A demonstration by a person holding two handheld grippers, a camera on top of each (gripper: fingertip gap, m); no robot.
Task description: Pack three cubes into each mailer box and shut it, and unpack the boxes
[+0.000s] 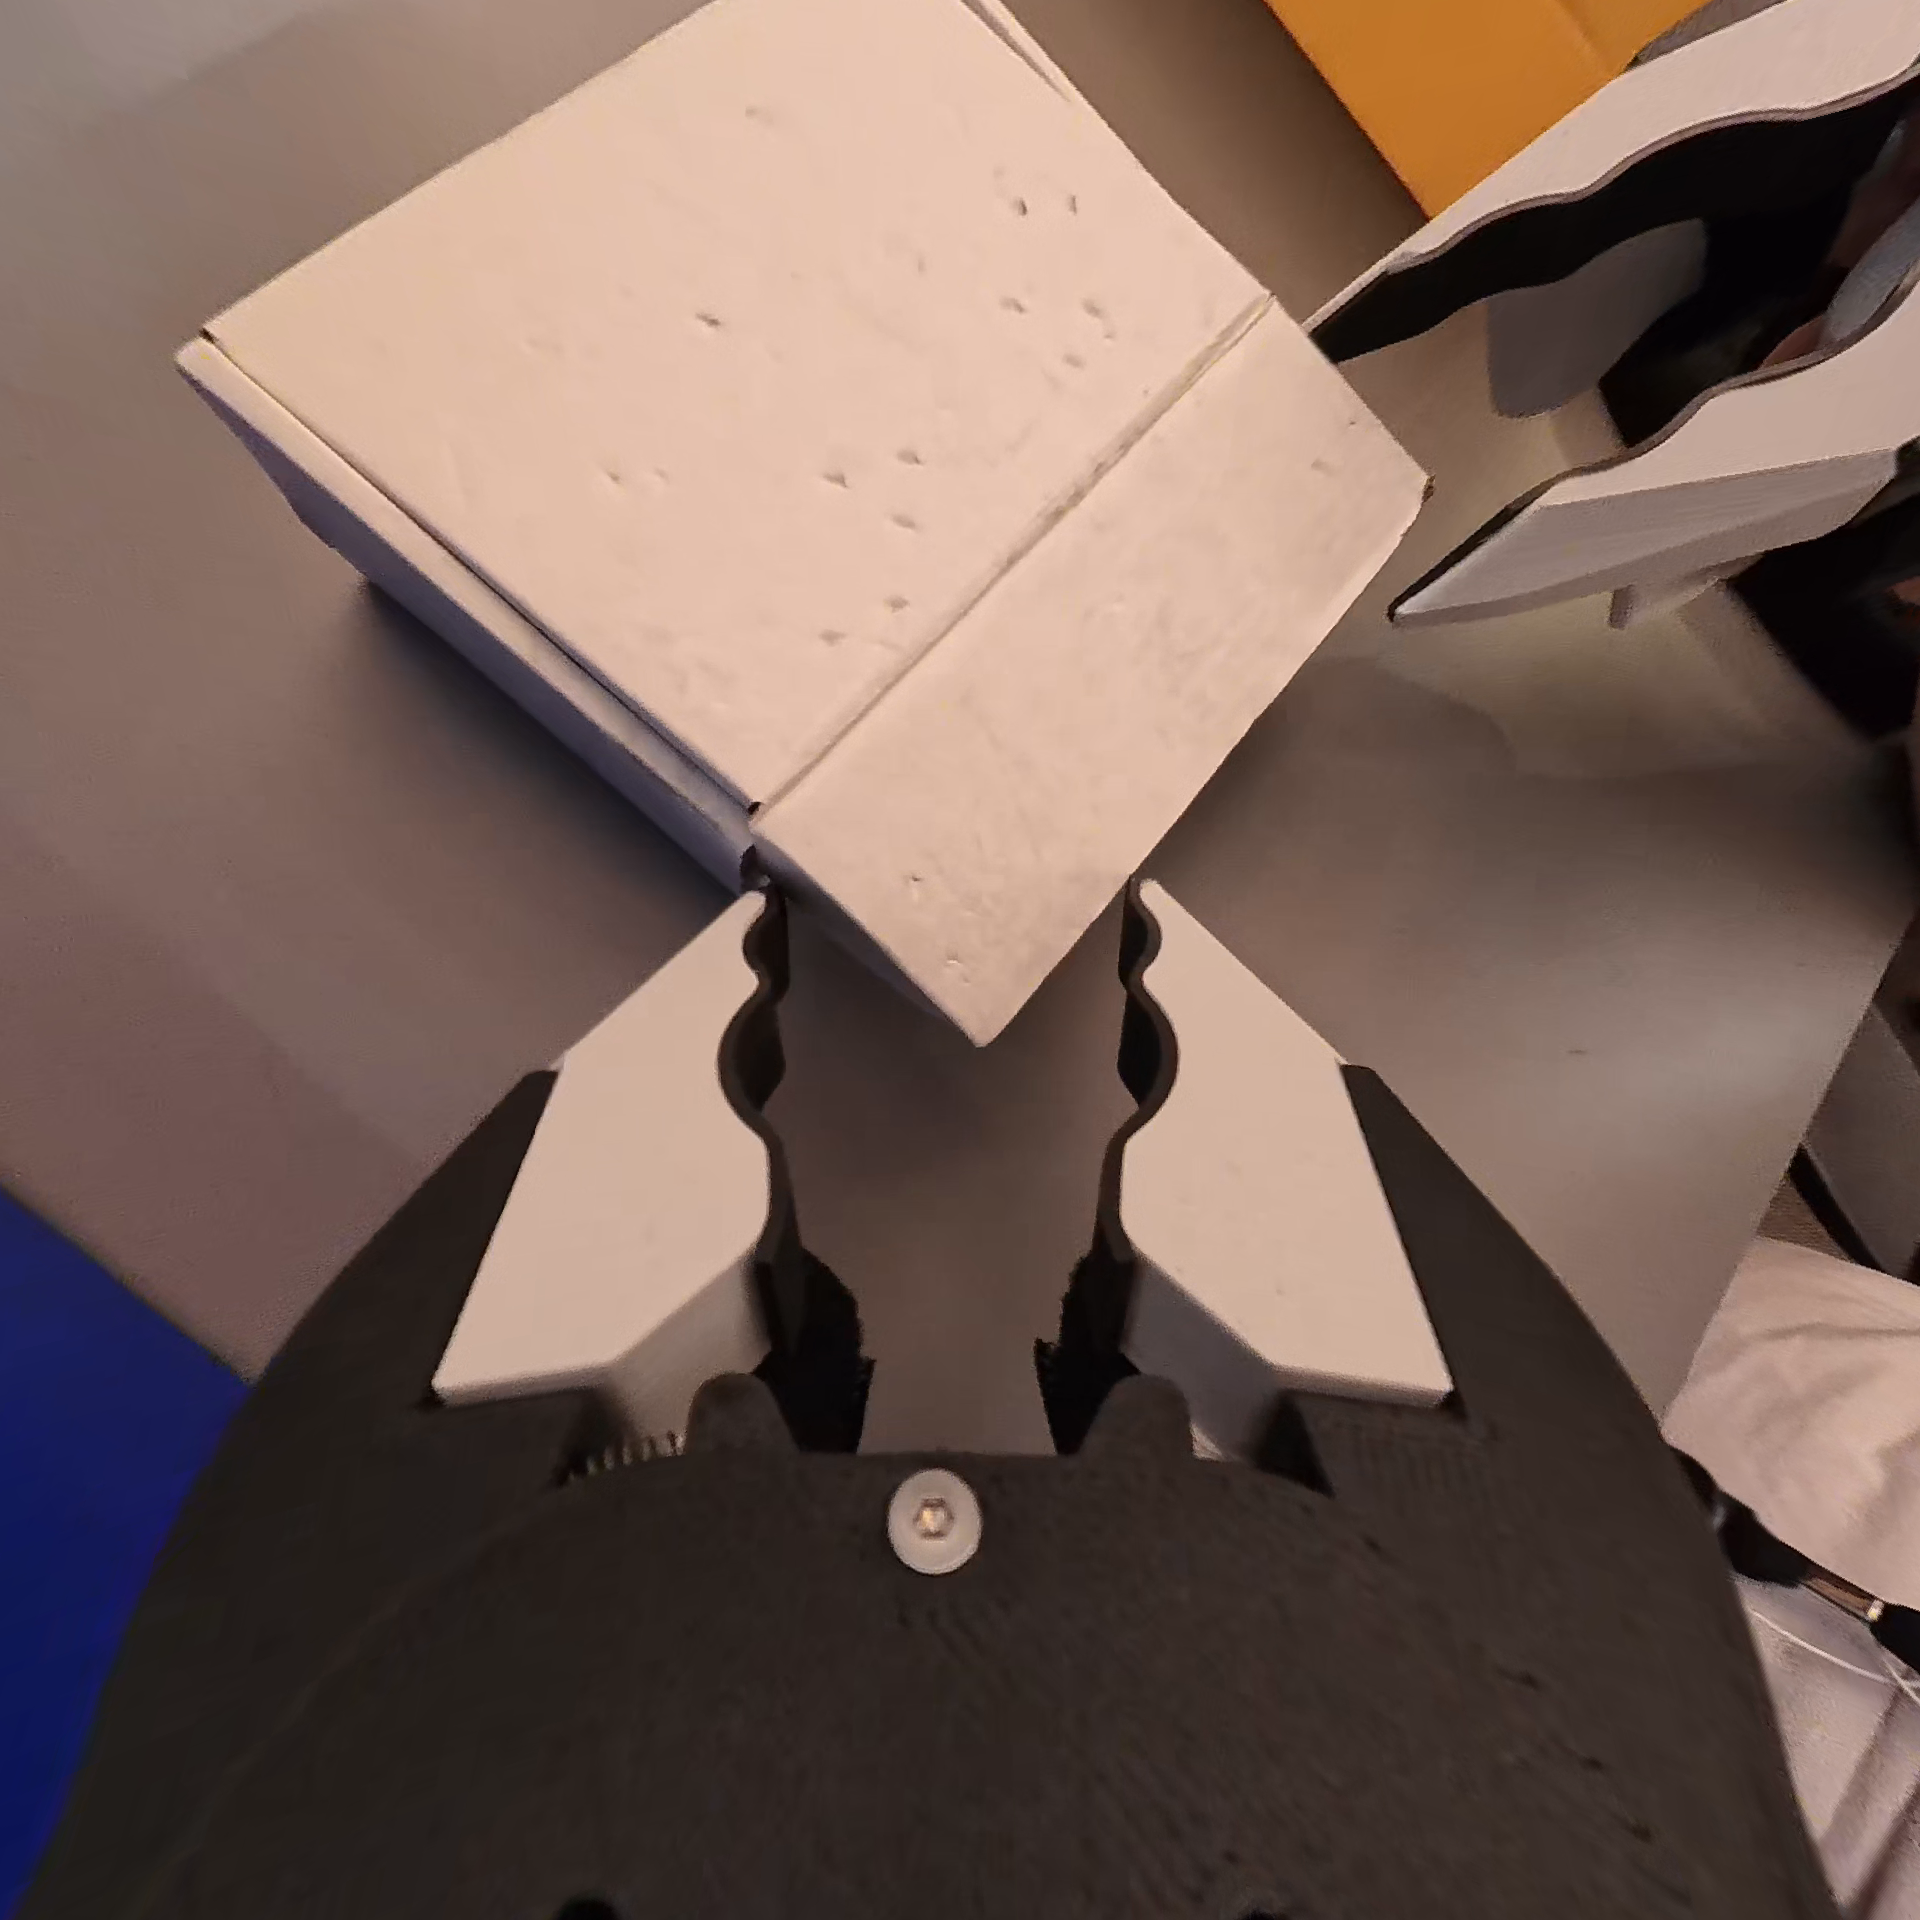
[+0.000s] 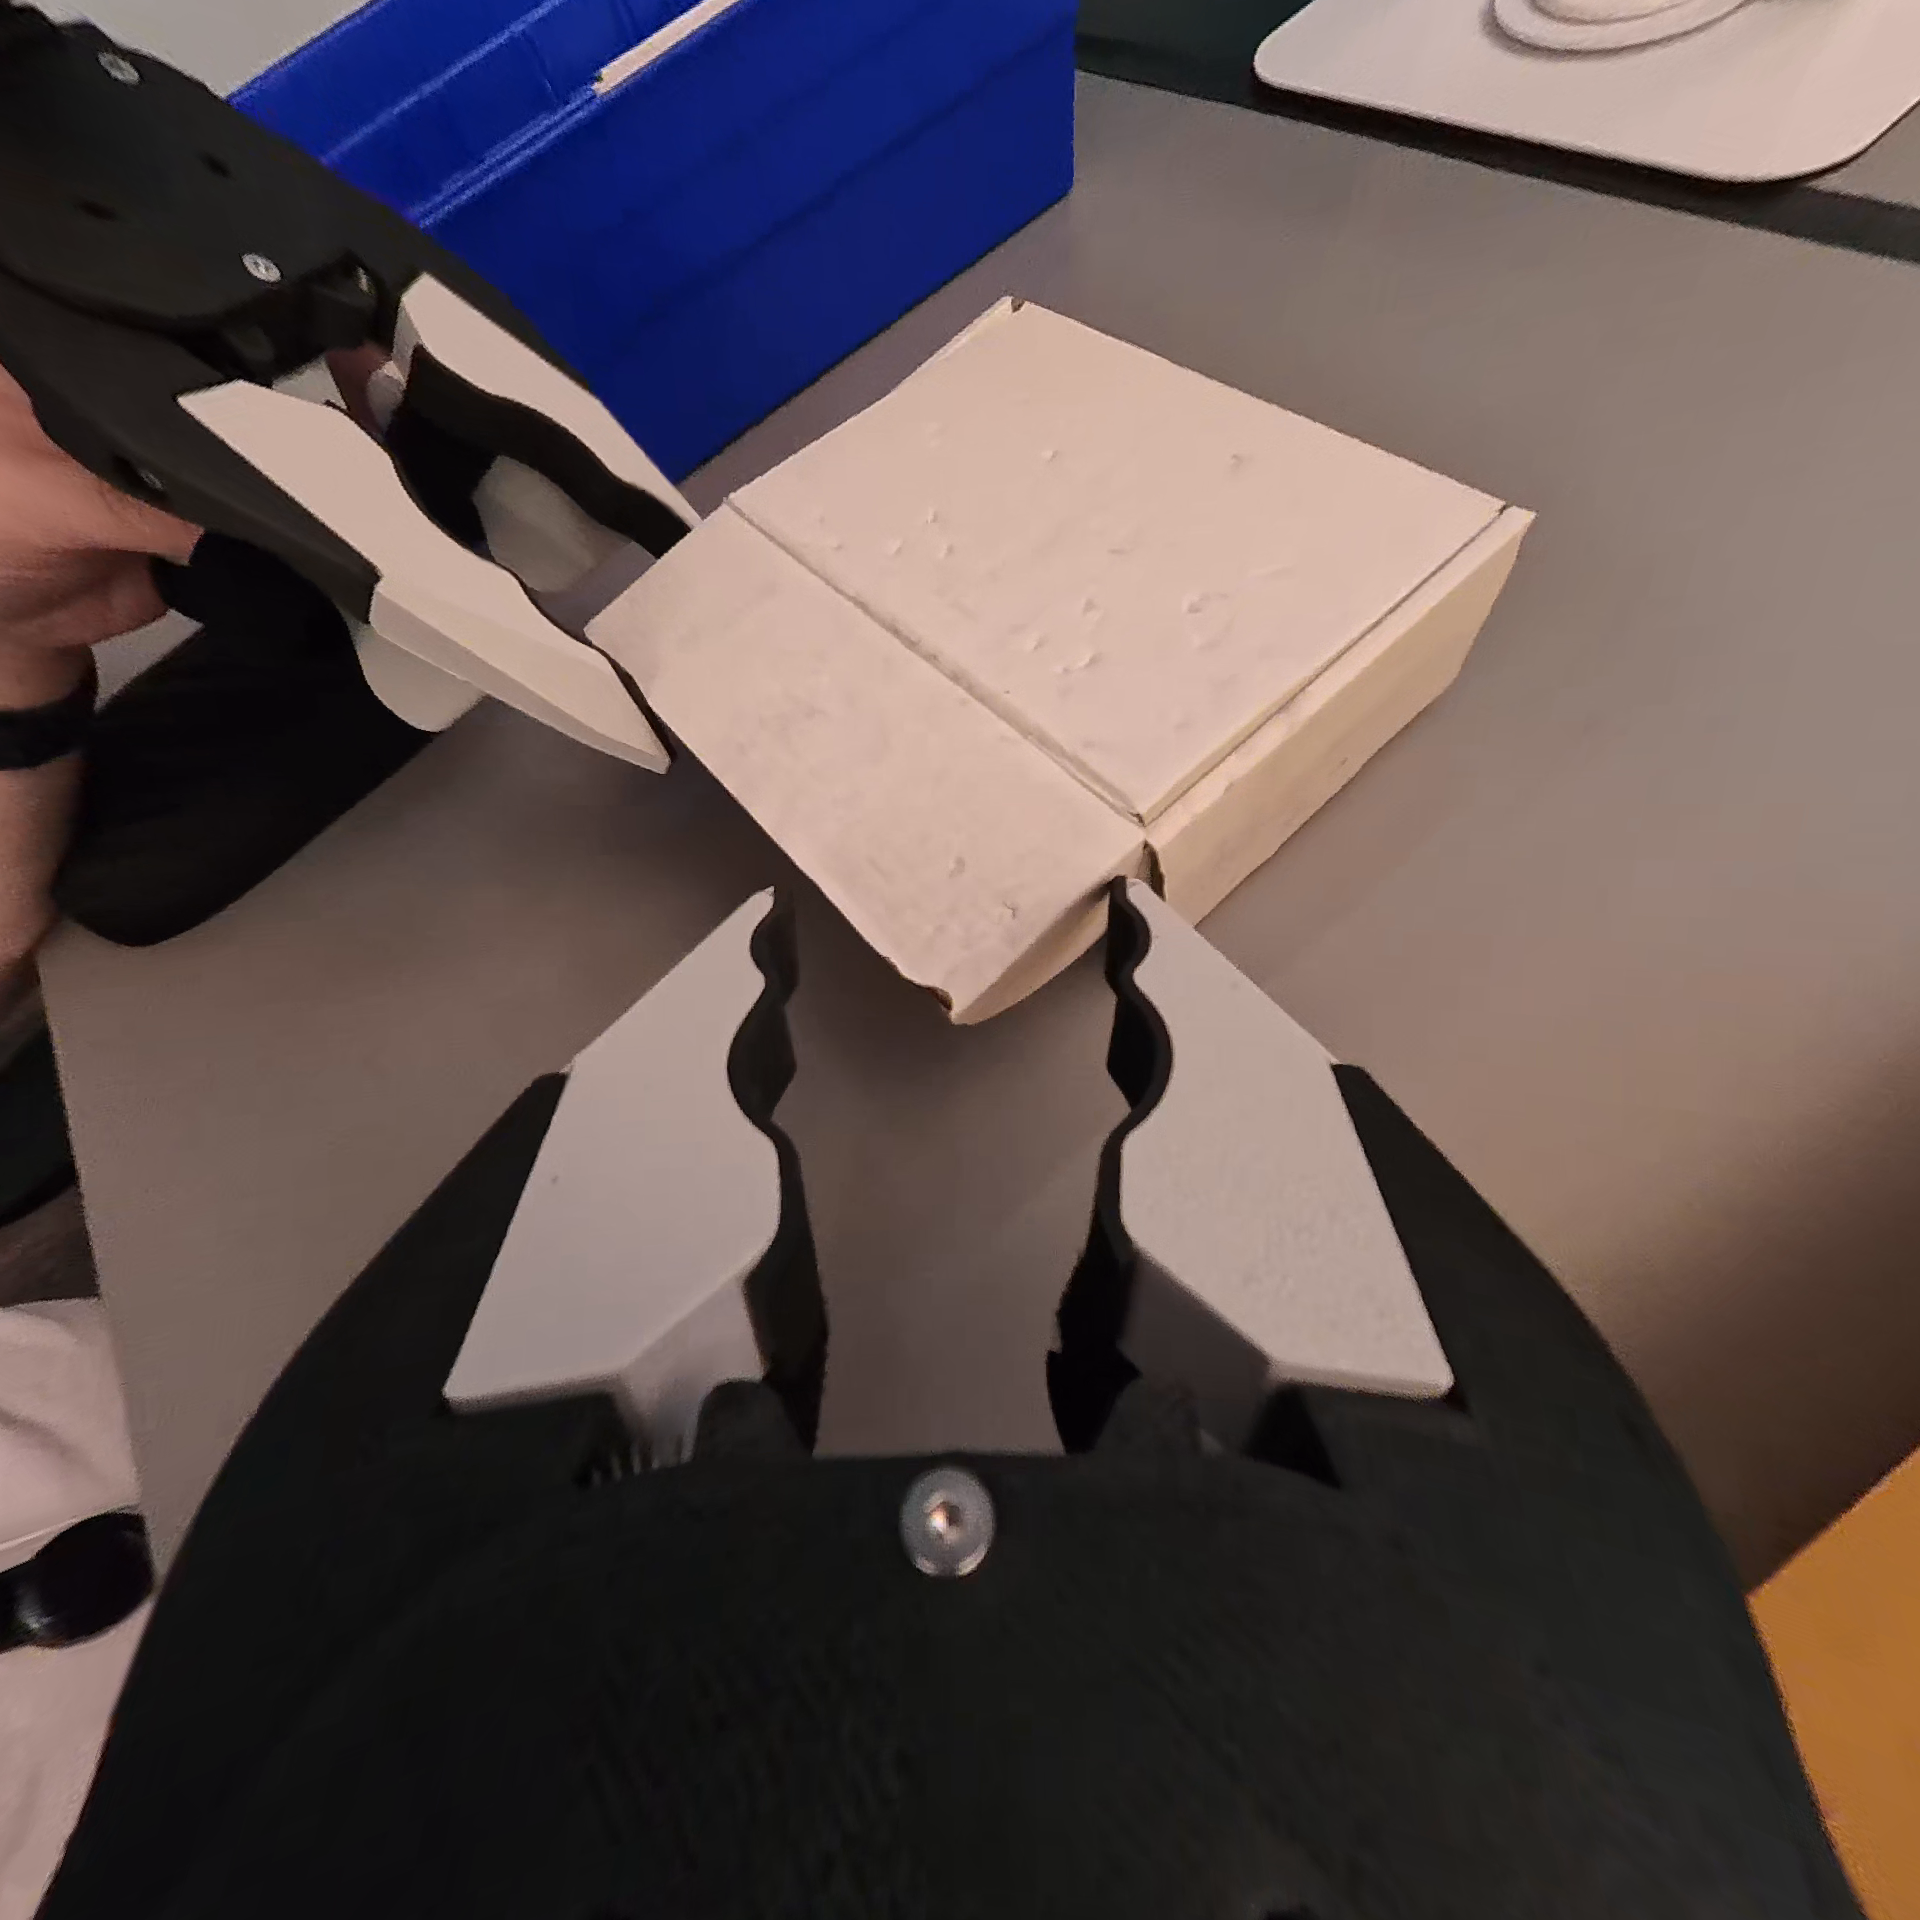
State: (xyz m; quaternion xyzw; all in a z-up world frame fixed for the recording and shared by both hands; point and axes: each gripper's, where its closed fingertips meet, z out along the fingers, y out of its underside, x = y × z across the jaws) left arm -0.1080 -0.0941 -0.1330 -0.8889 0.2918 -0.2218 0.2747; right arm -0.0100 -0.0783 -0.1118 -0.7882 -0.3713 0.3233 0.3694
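Your white mailer box point(image 1: 790, 416) sits on the grey table point(image 1: 260, 831) with its lid down over the body, but the front flap point(image 1: 1049, 727) sticks out forward, untucked, its corners hanging off the front edge. What is inside the box is hidden; no cubes show in either view.

Your left gripper point(image 1: 951, 904) has its fingers parted, and one flap corner pokes into the gap between the tips without being pinched. Your right gripper point(image 2: 945, 904) is likewise spread, with the opposite flap corner sitting between its tips; its right fingertip point(image 2: 1143, 914) looks to be against the box's front corner, though contact is hard to judge.

A blue bin point(image 2: 707, 177) stands behind the box, cut off by the frame. A yellow shape point(image 1: 1455, 73) is only partly visible at the edge. Both views are softly blurred.
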